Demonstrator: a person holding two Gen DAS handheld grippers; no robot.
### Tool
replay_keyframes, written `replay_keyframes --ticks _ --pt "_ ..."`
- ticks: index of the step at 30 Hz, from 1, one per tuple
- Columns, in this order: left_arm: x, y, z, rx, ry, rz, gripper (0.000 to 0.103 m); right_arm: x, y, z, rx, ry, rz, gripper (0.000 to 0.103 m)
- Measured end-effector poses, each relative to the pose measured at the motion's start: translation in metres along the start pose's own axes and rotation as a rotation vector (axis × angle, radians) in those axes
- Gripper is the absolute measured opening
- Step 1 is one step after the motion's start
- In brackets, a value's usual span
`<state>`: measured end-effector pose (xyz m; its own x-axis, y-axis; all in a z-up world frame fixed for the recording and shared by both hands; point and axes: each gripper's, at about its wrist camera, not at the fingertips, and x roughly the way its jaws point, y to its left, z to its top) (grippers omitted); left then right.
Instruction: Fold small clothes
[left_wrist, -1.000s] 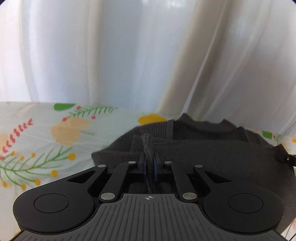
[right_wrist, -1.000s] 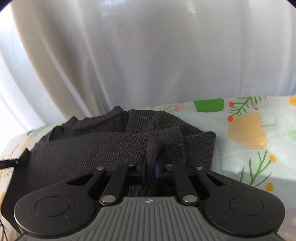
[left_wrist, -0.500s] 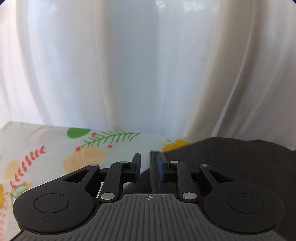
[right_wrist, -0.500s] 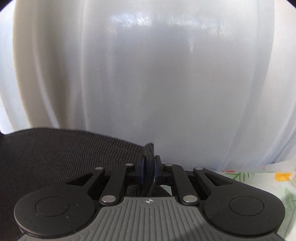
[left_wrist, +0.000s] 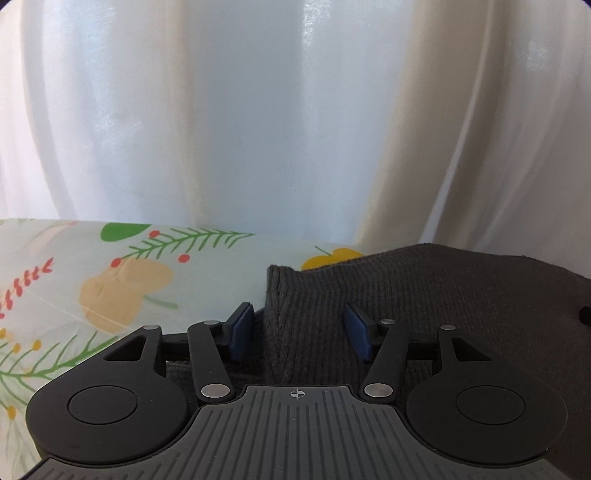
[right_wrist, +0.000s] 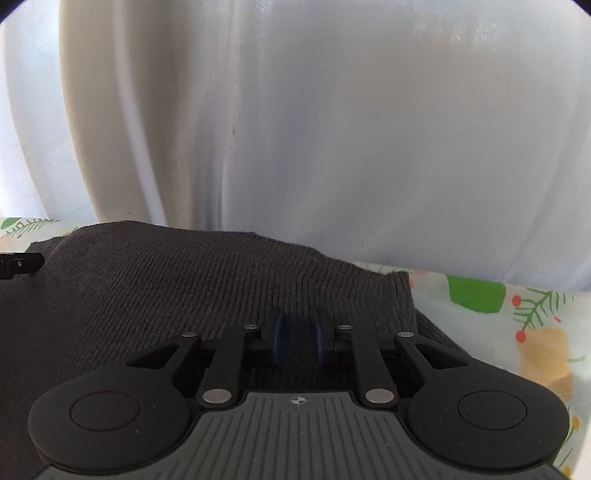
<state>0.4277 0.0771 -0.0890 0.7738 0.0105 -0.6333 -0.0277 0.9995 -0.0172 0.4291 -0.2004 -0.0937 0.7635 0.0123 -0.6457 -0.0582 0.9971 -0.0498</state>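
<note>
On the floral-print tabletop (left_wrist: 122, 291) a dark grey ribbed-knit garment (left_wrist: 424, 295) is lying folded, its ribbed corner standing up between the blue pads (left_wrist: 240, 330) of the left hand-held gripper (left_wrist: 298, 332), whose jaws are opening clear of it. Over the same knit, the right hand-held gripper (right_wrist: 297, 341) is opening narrowly, its pads blurred. White pleated curtains (right_wrist: 332, 129) are hanging behind, and the garment's near edge is being hidden by both tools.

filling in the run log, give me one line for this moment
stage: fold laid down | left tongs: opening, sweater fold between pads, not pressed | right tongs: opening over sweater | surface: floral cloth
</note>
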Motion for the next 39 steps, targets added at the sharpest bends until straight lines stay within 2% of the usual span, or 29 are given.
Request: replay_keyframes --ticks 3,6,12,14,15,17,21,23,26,30,31,35,39 --pt "-0.002 0.005 -0.001 -0.024 0.001 -0.009 0.061 -0.005 -0.009 -0.008 0.017 -0.033 -0.026 0.016" --pt "-0.004 0.010 -0.002 -0.041 0.001 -0.013 0.063 -0.004 -0.022 -0.008 0.089 -0.034 0.000 0.015" --pt "-0.024 0.034 -0.007 -0.074 0.032 -0.050 0.065 -0.016 -0.015 -0.006 0.059 -0.030 -0.023 0.017" --pt "-0.040 0.050 -0.011 -0.102 0.036 -0.072 0.064 -0.036 -0.015 -0.010 0.061 -0.040 -0.016 0.029" --pt "-0.048 0.060 -0.014 -0.124 0.042 -0.083 0.067 -0.046 -0.016 -0.013 0.068 -0.045 -0.001 0.035" --pt "-0.059 0.083 -0.020 -0.202 0.077 -0.112 0.067 -0.072 -0.018 -0.026 0.105 -0.050 0.058 0.057" --pt "-0.067 0.122 -0.035 -0.376 0.178 -0.227 0.059 -0.104 -0.018 -0.052 0.204 -0.017 0.149 0.066" --pt "-0.063 0.131 -0.040 -0.458 0.219 -0.305 0.055 -0.114 -0.017 -0.063 0.261 0.000 0.205 0.075" --pt "-0.054 0.131 -0.043 -0.541 0.253 -0.382 0.053 -0.117 -0.010 -0.070 0.304 0.029 0.244 0.083" --pt "-0.050 0.126 -0.043 -0.541 0.248 -0.392 0.050 -0.115 0.003 -0.067 0.308 0.056 0.261 0.089" --pt "-0.049 0.125 -0.043 -0.543 0.251 -0.397 0.049 -0.115 0.006 -0.066 0.310 0.059 0.272 0.094" --pt "-0.046 0.121 -0.041 -0.545 0.260 -0.430 0.036 -0.108 0.009 -0.071 0.375 0.094 0.306 0.099" --pt "-0.042 0.123 -0.040 -0.562 0.258 -0.468 0.020 -0.110 0.011 -0.077 0.405 0.057 0.288 0.099"
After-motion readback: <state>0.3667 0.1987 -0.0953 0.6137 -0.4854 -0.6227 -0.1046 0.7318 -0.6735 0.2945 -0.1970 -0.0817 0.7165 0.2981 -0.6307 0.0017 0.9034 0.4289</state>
